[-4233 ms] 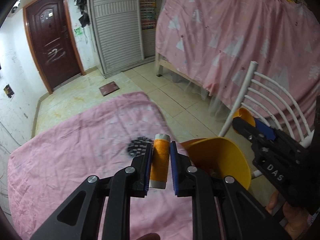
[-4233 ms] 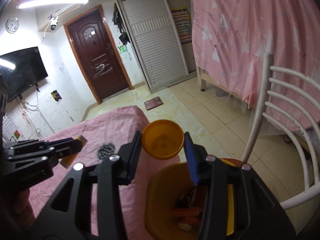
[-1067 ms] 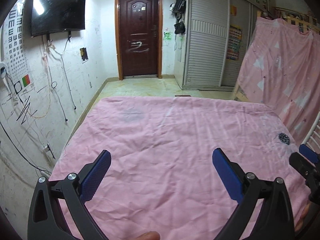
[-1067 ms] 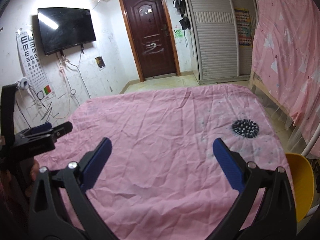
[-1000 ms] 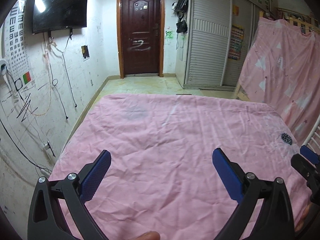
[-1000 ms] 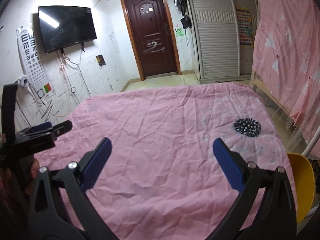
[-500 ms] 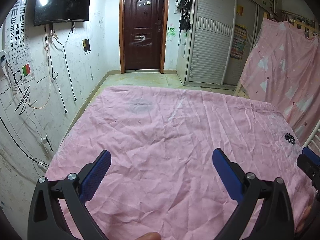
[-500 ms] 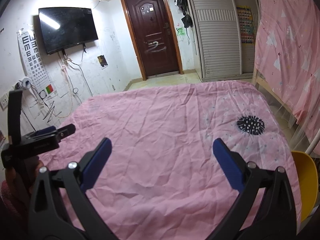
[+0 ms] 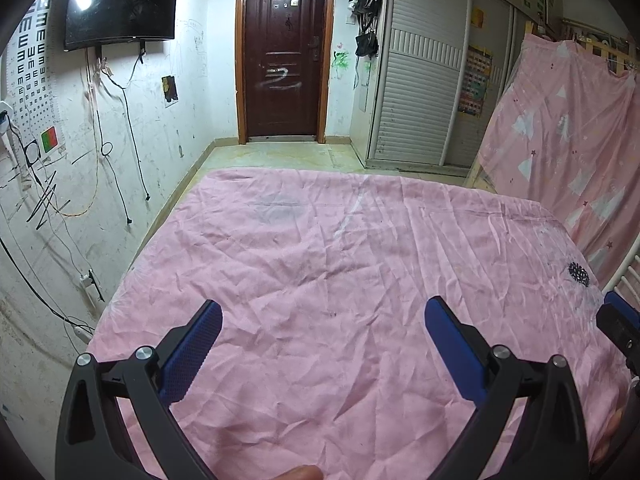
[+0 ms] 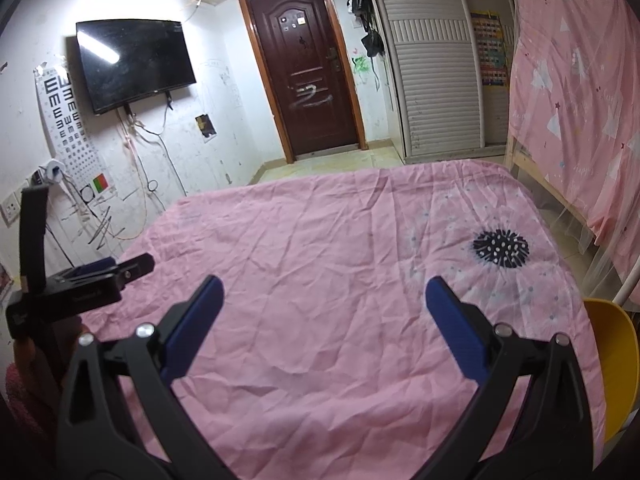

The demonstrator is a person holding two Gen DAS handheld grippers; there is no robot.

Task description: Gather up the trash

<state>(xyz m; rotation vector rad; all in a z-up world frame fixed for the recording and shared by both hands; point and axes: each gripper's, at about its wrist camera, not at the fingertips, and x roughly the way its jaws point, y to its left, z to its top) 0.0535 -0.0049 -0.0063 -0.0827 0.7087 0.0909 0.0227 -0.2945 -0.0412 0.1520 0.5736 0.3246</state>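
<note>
My left gripper (image 9: 323, 304) hangs open over the pink cloth (image 9: 340, 248) on the table, with nothing between its blue pads (image 9: 192, 344). My right gripper (image 10: 324, 282) is open too and holds nothing, above the same pink cloth (image 10: 320, 248). The yellow bin (image 10: 612, 364) shows only its rim at the table's right edge; its inside is hidden. Each gripper appears in the other's view: the right gripper (image 9: 618, 326) at the right edge, the left gripper (image 10: 88, 280) at the left. The cloth shows only wrinkles and a black dotted print (image 10: 500, 248).
A white chair rail (image 10: 628, 284) stands by the bin. A pink curtain (image 10: 572, 80) hangs at the right, over a wooden frame. Behind the table are a dark door (image 9: 282, 52), a wall TV (image 10: 134, 60) and a white wardrobe (image 9: 420, 92). Cables hang on the left wall.
Four seconds ago the left gripper held an orange spool and the right an orange cup over the bin. Both now stand open, facing the table. In the last second both views shifted slightly.
</note>
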